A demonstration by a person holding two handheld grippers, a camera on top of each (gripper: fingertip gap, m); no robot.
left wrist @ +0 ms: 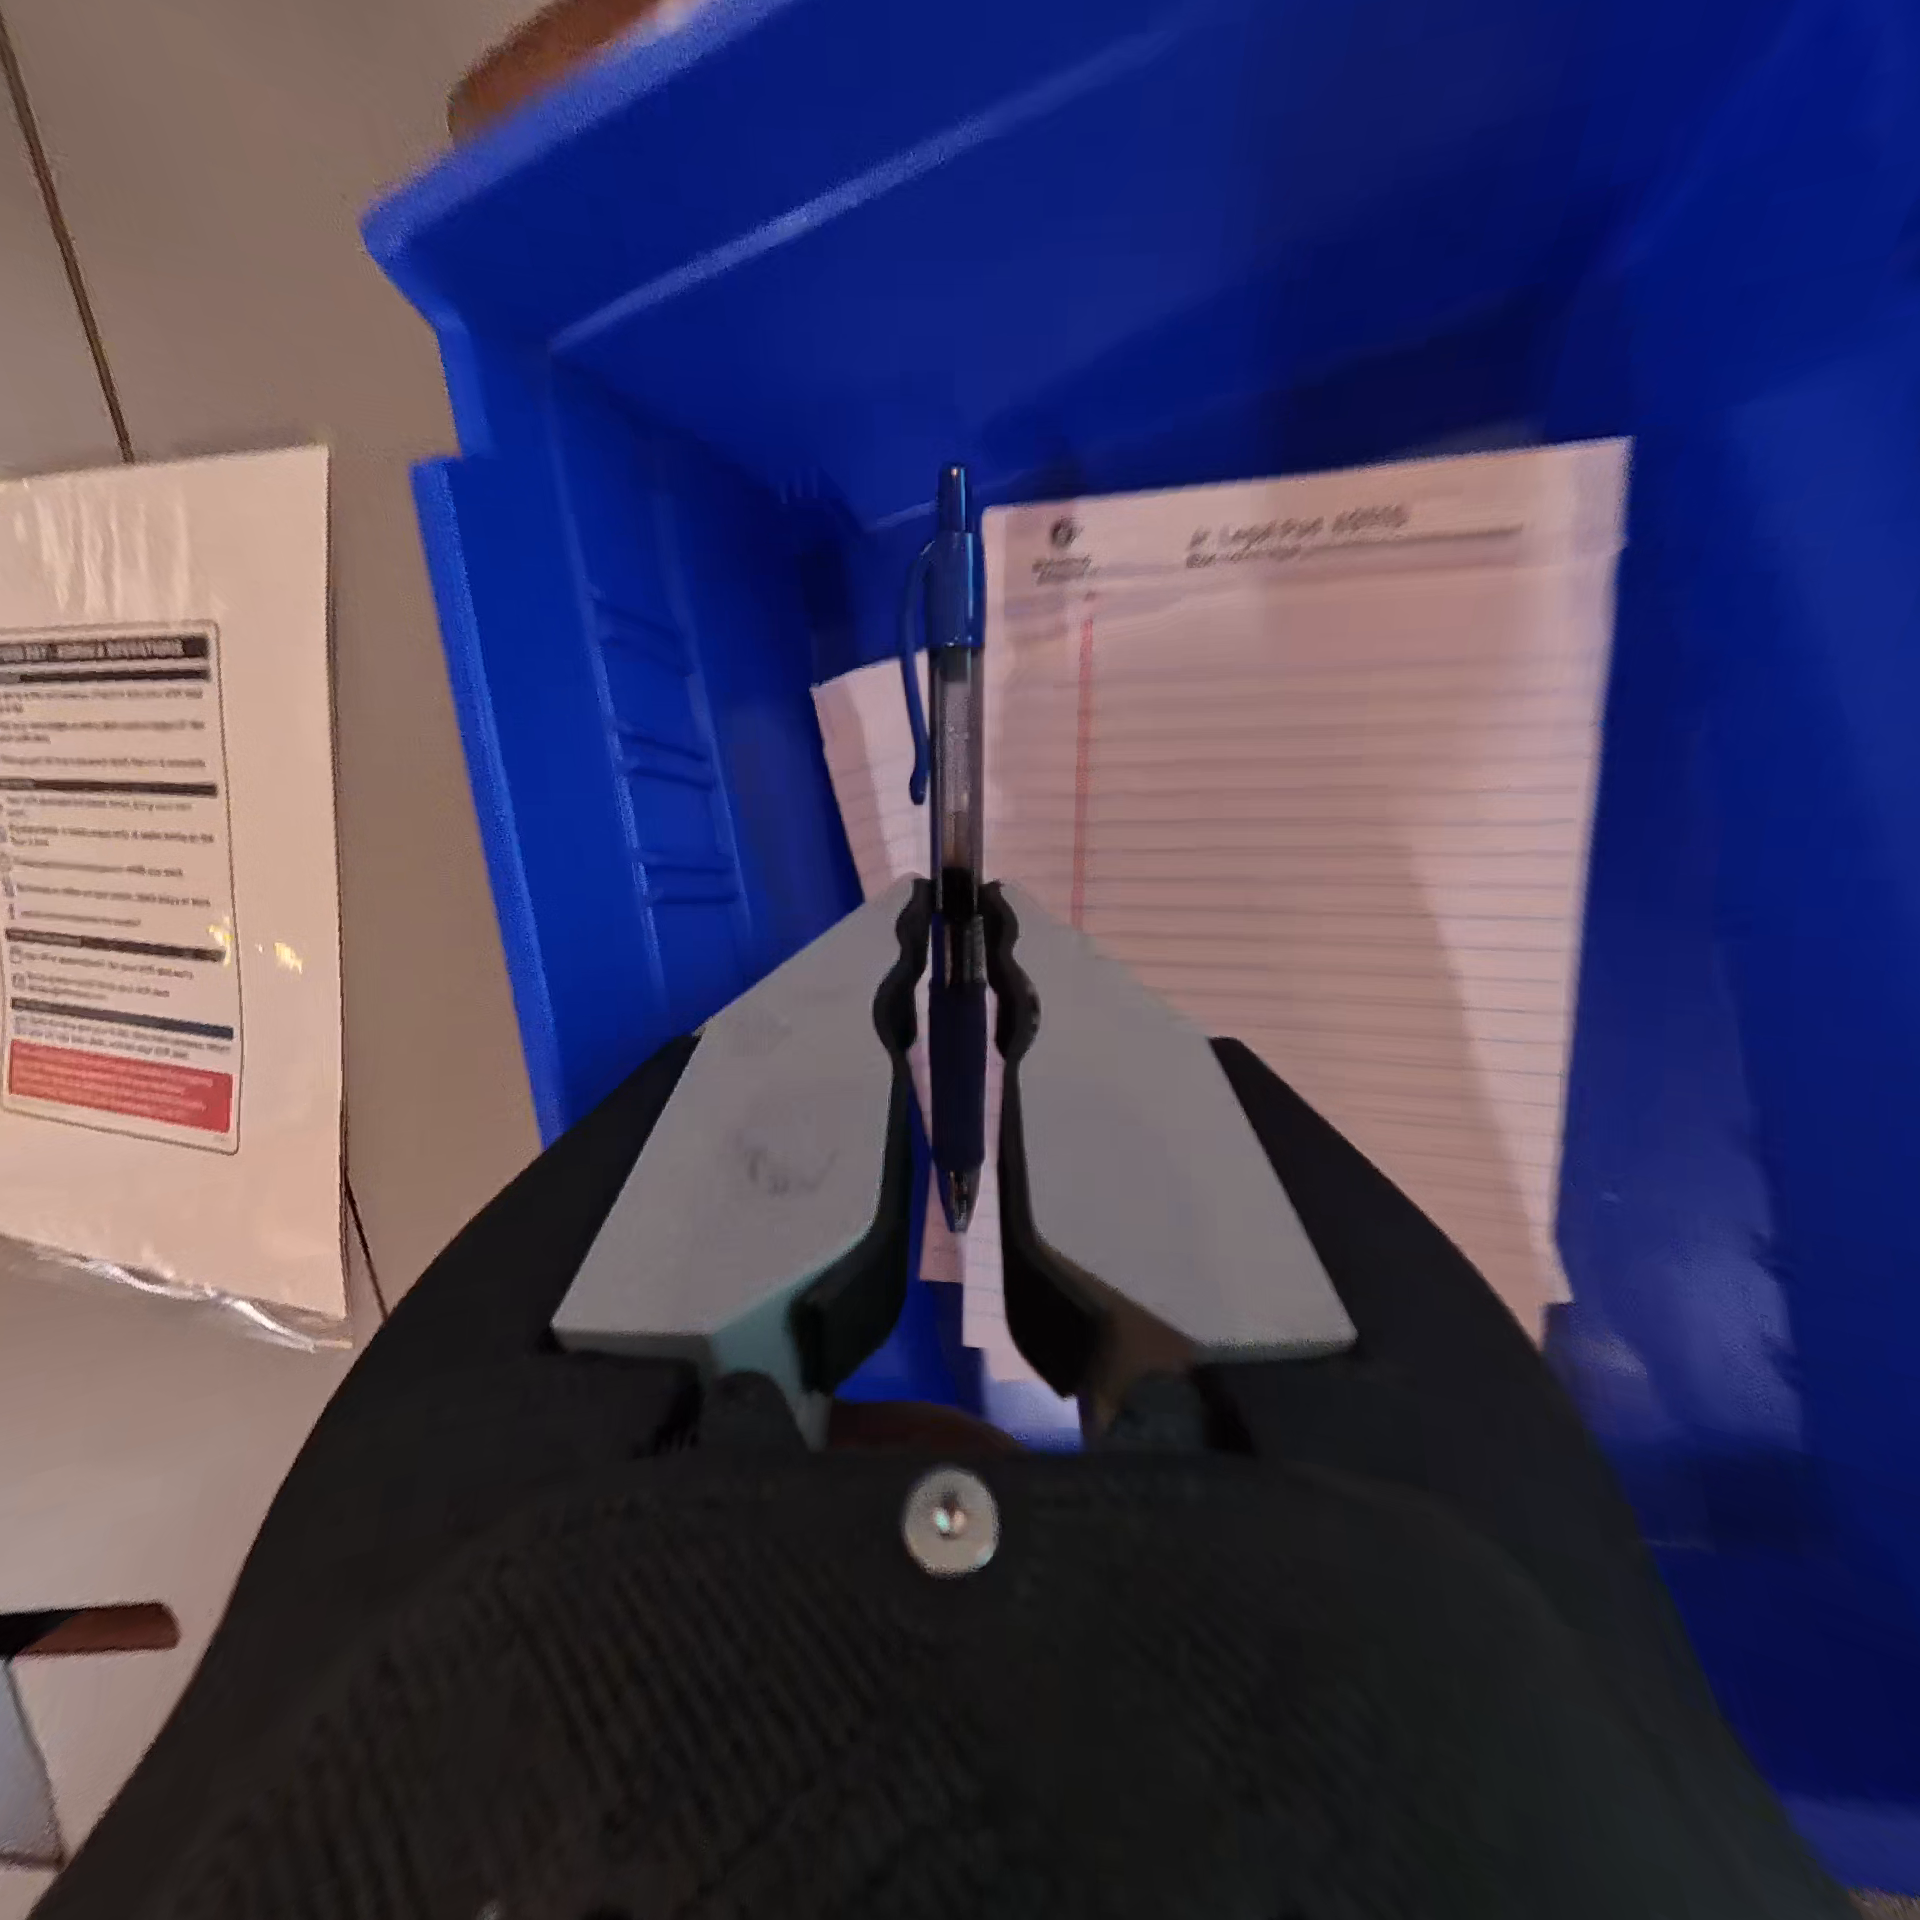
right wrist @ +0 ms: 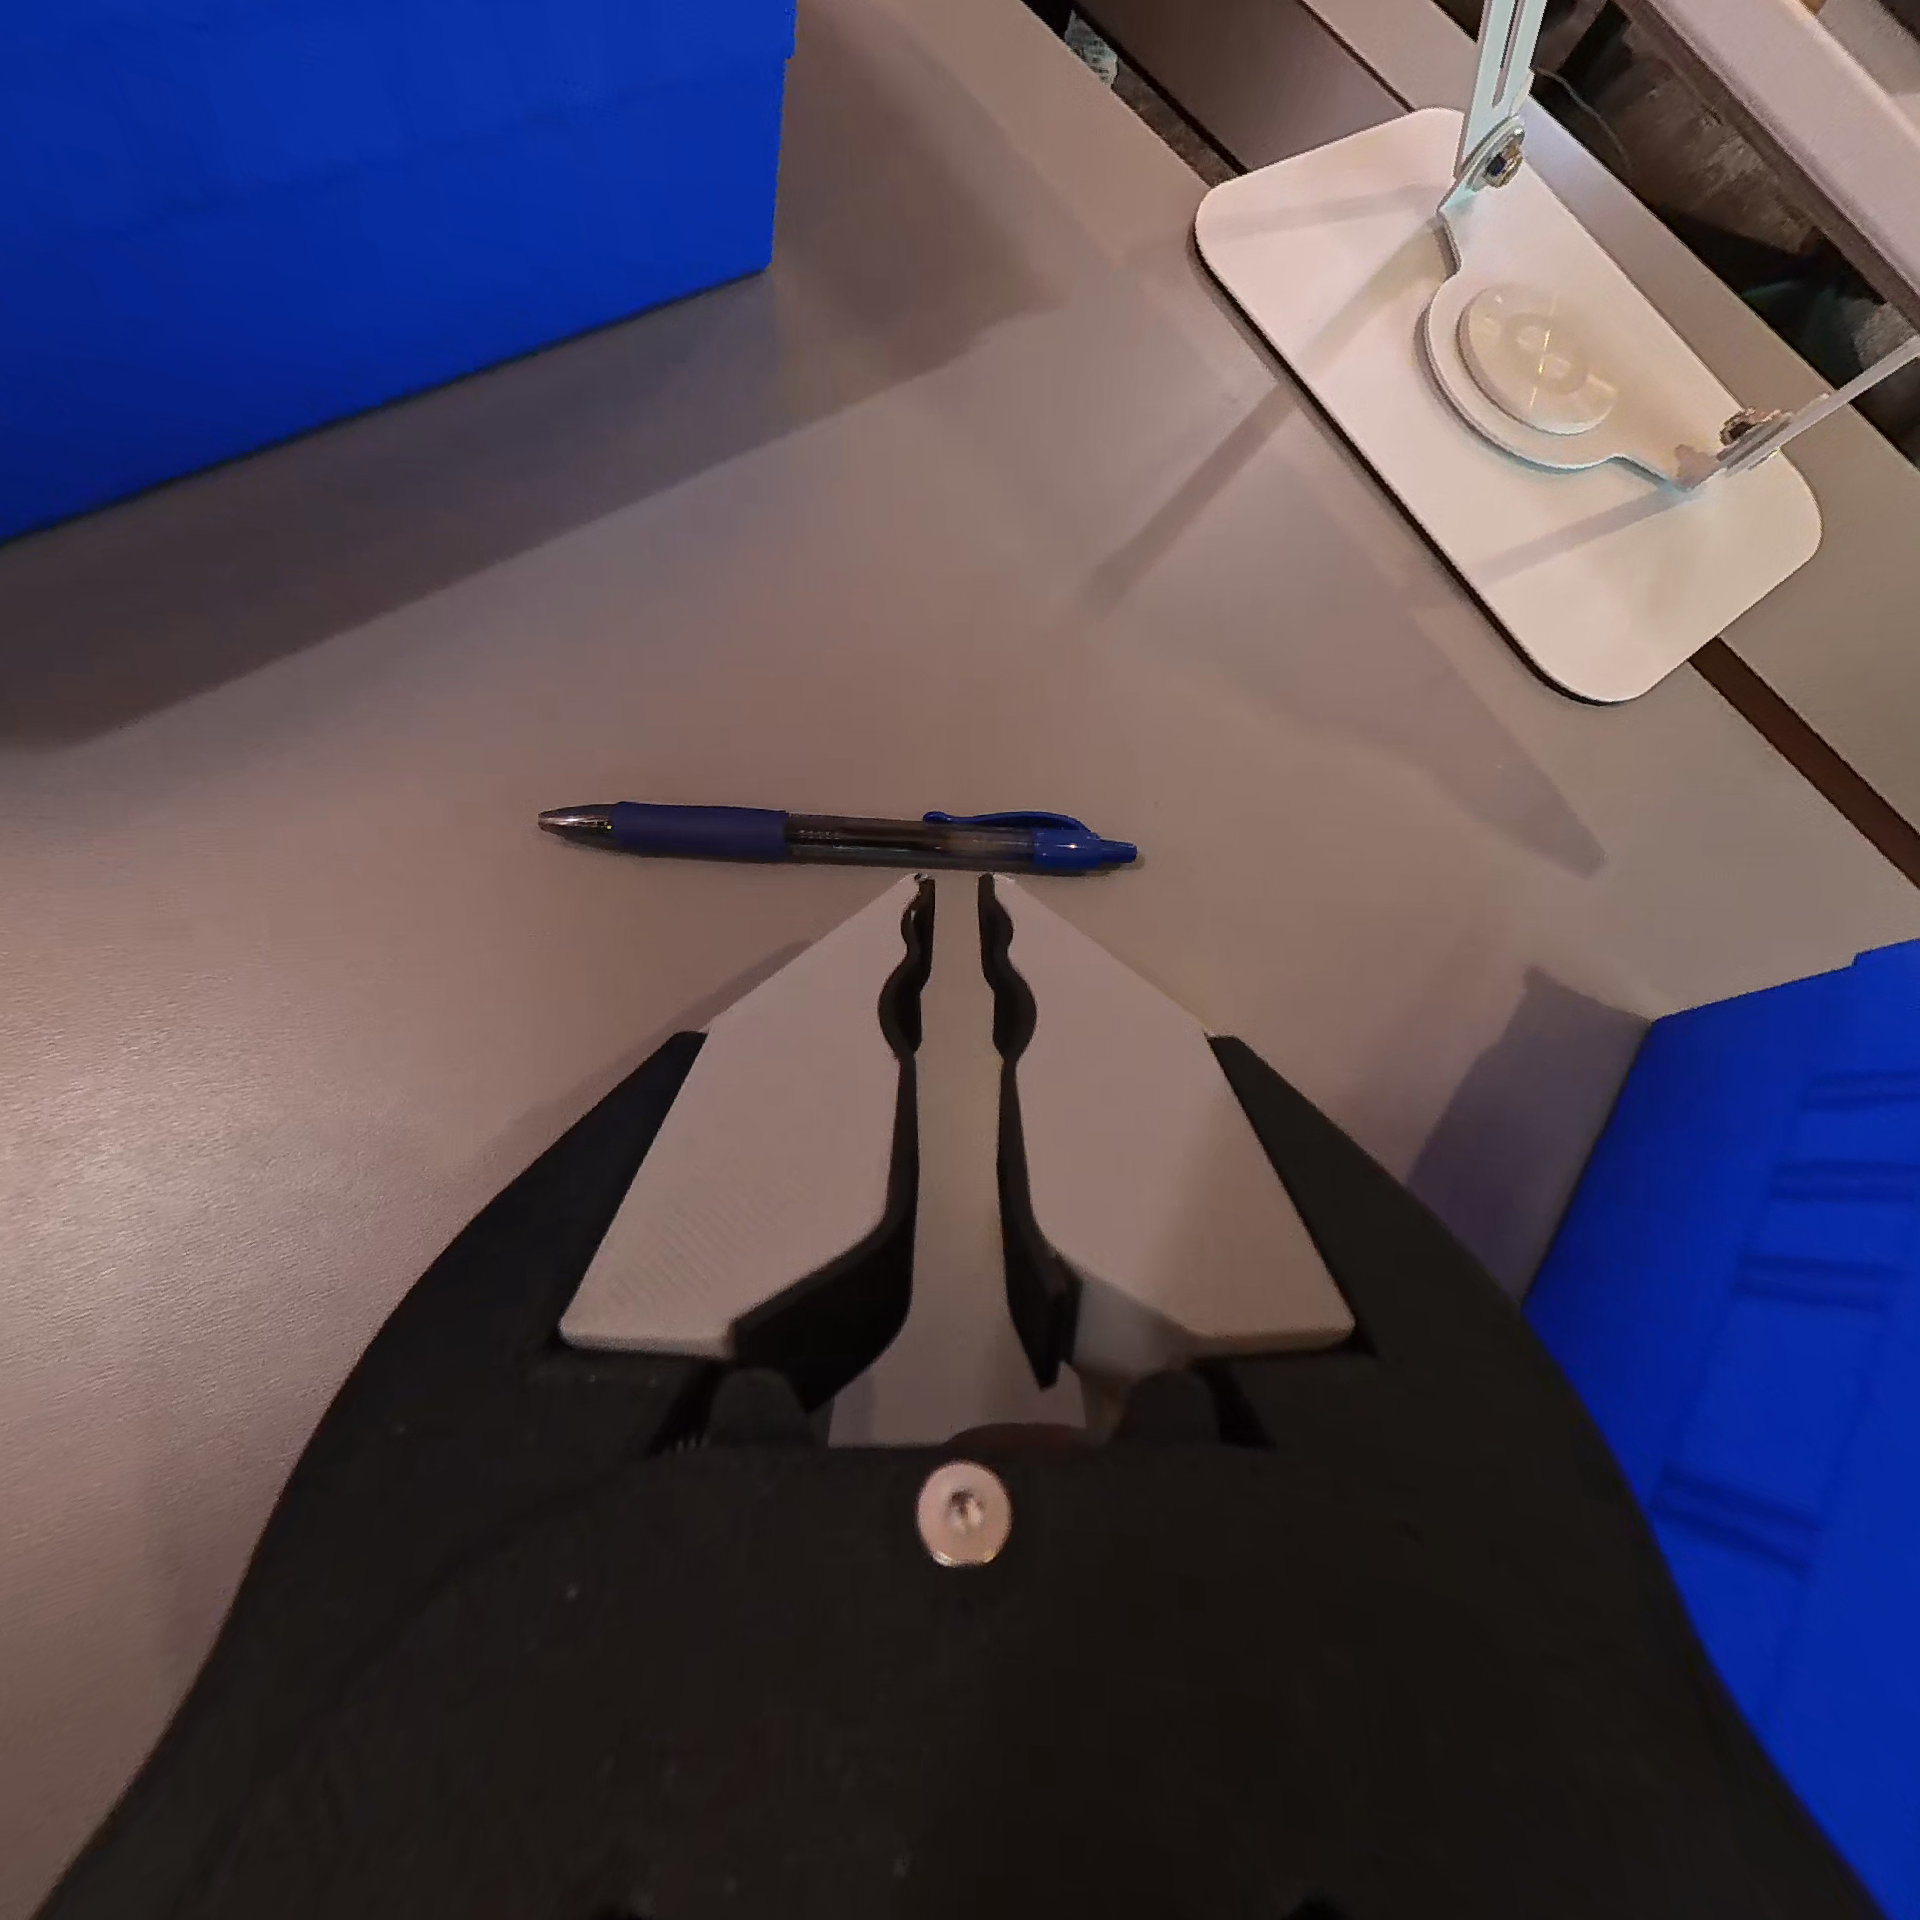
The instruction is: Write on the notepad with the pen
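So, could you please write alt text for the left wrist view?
The left gripper is shut on a blue pen, clicker end pointing away, over a lined notepad lying in a blue bin. A printed sheet lies on the table to the left.

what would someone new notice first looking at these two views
In the left wrist view, the left gripper is shut on a blue pen held lengthwise between its fingers, over a lined notepad lying inside a big blue bin. In the right wrist view, a second blue pen lies crosswise on the grey table, just past the tips of the right gripper, whose jaws stand slightly apart and empty.
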